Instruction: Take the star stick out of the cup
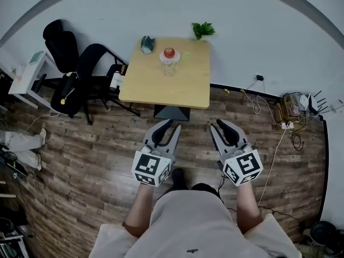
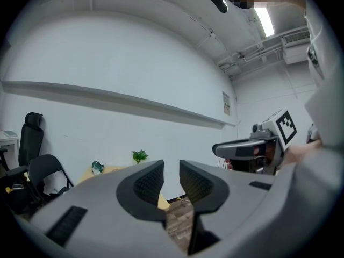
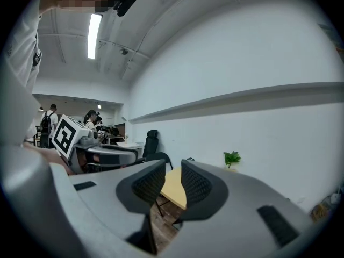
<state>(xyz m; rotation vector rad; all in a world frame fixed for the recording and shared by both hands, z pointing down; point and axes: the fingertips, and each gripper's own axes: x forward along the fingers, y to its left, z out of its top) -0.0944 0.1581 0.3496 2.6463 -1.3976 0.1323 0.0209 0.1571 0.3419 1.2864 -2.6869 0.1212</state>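
Wooden floor (image 1: 91,160) surrounds a pale surface (image 1: 183,87) by the white wall (image 1: 161,9). Left gripper (image 1: 167,128) and right gripper (image 1: 221,127) hold fingers apart, empty.

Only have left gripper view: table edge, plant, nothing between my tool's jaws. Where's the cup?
Observer: Head view shows what looks like a clear cup in the middle of the table, just nearer than a white dish holding something red.
Operator: Am I close?
Observer: No. Left tool and right tool both hang over the wood floor, short of the table's near edge.
Operator: Right tool state?
Observer: Jaws apart, nothing between them.
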